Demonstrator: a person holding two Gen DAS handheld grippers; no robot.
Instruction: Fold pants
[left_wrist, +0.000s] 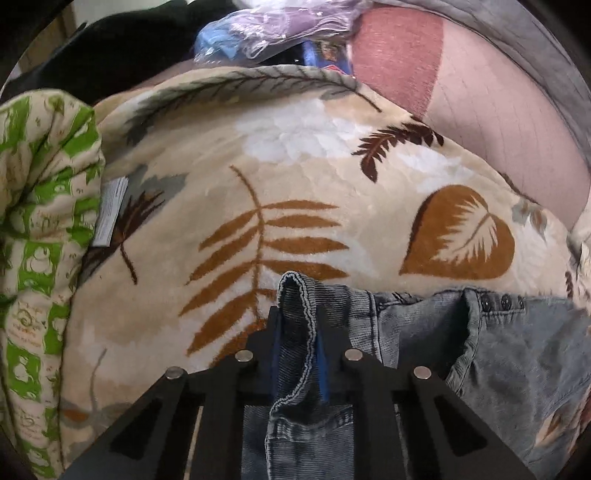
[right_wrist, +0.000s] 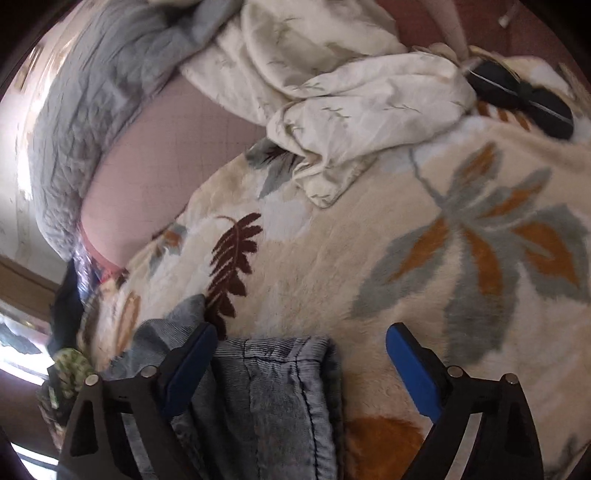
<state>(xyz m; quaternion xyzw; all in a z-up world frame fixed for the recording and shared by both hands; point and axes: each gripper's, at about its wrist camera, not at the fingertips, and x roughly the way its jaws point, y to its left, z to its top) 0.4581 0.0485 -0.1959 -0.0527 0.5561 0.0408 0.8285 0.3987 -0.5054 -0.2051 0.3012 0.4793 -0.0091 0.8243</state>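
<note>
Faded blue denim pants (left_wrist: 498, 354) lie on a cream leaf-print blanket (left_wrist: 295, 177). In the left wrist view my left gripper (left_wrist: 297, 317) is shut on a bunched hem or edge of the pants, pinched between its blue pads. The waistband with dark snap buttons (left_wrist: 502, 303) shows to the right. In the right wrist view my right gripper (right_wrist: 301, 343) is open, its blue pads (right_wrist: 413, 369) wide apart. A folded end of the pants (right_wrist: 273, 398) lies between them on the blanket (right_wrist: 369, 266).
A green-and-cream quilt (left_wrist: 40, 221) is bunched at the left. A pink sheet (left_wrist: 498, 122), grey cover (right_wrist: 92, 92) and plastic-wrapped items (left_wrist: 280, 26) lie beyond. A crumpled white cloth (right_wrist: 332, 92) and a dark object (right_wrist: 517, 92) rest on the blanket's far side.
</note>
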